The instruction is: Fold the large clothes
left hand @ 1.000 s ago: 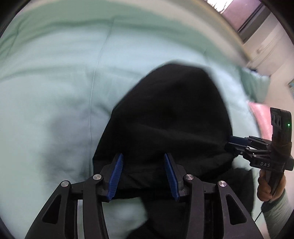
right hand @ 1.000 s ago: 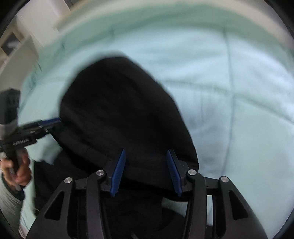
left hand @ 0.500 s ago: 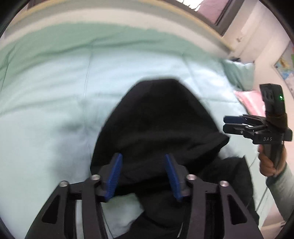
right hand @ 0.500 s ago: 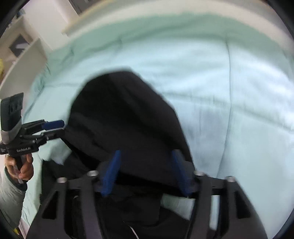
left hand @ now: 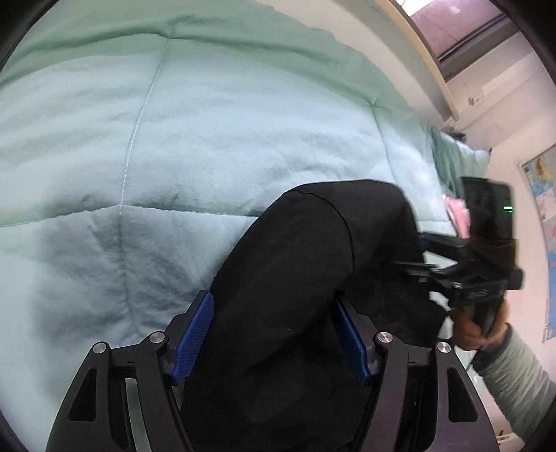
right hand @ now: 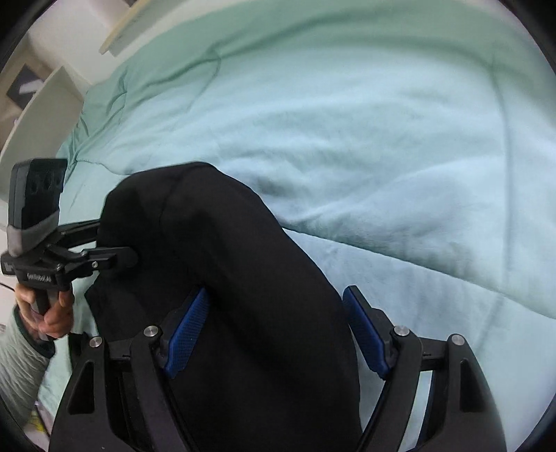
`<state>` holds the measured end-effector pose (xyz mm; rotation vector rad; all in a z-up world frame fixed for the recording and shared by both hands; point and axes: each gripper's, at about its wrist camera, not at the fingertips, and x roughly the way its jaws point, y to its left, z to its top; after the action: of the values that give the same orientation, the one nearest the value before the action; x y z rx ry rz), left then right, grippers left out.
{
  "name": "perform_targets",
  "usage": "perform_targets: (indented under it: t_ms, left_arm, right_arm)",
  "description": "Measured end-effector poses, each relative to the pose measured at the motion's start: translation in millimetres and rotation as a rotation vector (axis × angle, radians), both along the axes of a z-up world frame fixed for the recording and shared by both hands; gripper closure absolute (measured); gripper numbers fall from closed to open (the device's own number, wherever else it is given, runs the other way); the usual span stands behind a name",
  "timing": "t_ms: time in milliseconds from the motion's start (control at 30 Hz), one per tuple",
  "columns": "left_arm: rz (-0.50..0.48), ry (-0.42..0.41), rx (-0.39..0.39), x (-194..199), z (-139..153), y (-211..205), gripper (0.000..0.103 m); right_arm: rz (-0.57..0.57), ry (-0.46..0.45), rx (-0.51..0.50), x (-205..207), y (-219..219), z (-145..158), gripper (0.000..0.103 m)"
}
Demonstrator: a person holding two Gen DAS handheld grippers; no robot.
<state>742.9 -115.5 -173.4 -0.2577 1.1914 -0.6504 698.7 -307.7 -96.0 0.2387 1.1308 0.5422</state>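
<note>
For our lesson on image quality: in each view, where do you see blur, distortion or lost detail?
Left wrist view: the right gripper is motion-smeared, the quilt bows outward, the window glares pink. Right wrist view: the black garment is featureless, dark corners vignette.

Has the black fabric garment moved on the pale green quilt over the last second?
Yes. The black fabric garment has bunched narrower and drawn back toward the cameras, away from the pale green quilt's horizontal seam.

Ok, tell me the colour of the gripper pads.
Blue, textured pads on black fingers; clearest in the right wrist view.
</note>
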Motion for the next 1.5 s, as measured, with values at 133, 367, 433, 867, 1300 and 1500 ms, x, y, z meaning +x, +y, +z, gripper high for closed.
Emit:
perform_targets:
  t_ms: [133,367,433,867,1300,1500]
  left_arm:
    - [-0.026,-0.052,-0.007,-15,11,1,0.079]
    - [-0.051,-0.223,-0.07,-98,85,20,0.084]
    - [-0.072,-0.273,-0.053,-135,107,21,0.084]
    - [-0.205,-0.24,0.049,-379,126,5,0.084]
    - [0.05,-0.046,0.019,-459,47,25,0.067]
    - [0.053,-0.017,-0.013,-481,89,62,0.052]
  right_arm:
    - [0.005,-0.091,-0.009,-22,3,12,0.075]
    - [0.041,-0.294,-0.08,-124,13,90,0.085]
    - [0.051,-0.34,-0.103,-162,20,112,0.085]
    - [0.096,-0.33,-0.243,-399,44,101,0.085]
    - [-0.079,-0.101,-0.348,-489,29,-8,0.075]
    - [-0.168,-0.174,-0.161,-497,-13,63,0.066]
